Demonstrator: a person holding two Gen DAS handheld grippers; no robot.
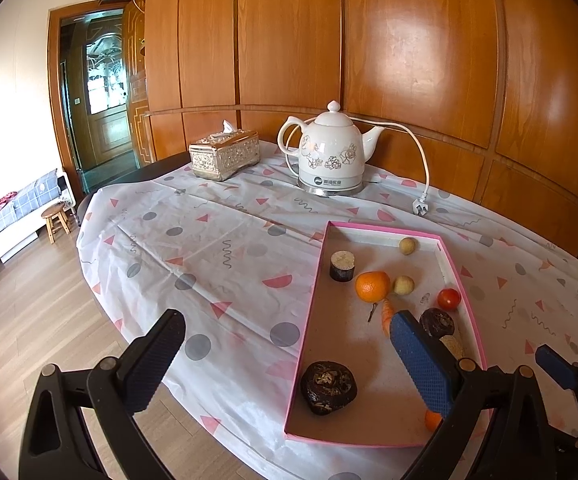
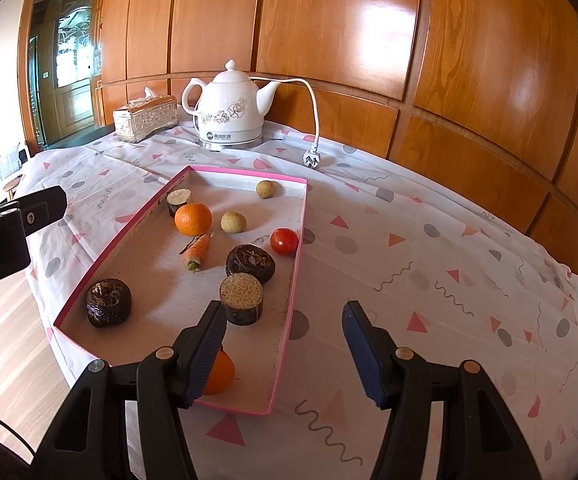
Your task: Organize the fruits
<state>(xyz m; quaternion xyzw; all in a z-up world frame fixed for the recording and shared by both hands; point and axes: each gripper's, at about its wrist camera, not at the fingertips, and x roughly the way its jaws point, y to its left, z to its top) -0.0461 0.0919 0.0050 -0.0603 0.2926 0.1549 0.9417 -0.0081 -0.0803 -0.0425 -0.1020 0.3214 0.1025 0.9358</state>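
Jaws of both grippers stand apart, nothing between the pads. Left gripper point(image 1: 289, 364): wide open, one finger over the bare tablecloth point(image 1: 209, 240), the other over the near right part of the pink-rimmed tray point(image 1: 313, 312); no contact with any item visible. Right gripper point(image 2: 285, 352): about half open, left finger over the tray's near end, right finger over the cloth outside the tray rim.

Tray contents, right wrist view:
- orange point(image 2: 193, 219), far left, beside a dark cylinder piece point(image 2: 178, 200)
- carrot point(image 2: 199, 254), just in front of the orange
- two pale round fruits point(image 2: 233, 222), one mid-tray, the other at the far end
- tomato point(image 2: 284, 241), against the right wall
- dark wrinkled fruit point(image 2: 250, 263), centre; a second one point(image 2: 108, 302) near left
- cylinder piece with tan top point(image 2: 242, 298), just ahead of the right gripper's left finger
- second orange point(image 2: 219, 374), near end, partly hidden behind that finger

Behind the tray: white kettle point(image 2: 231, 110) with unplugged cord, tissue box point(image 2: 145, 118).
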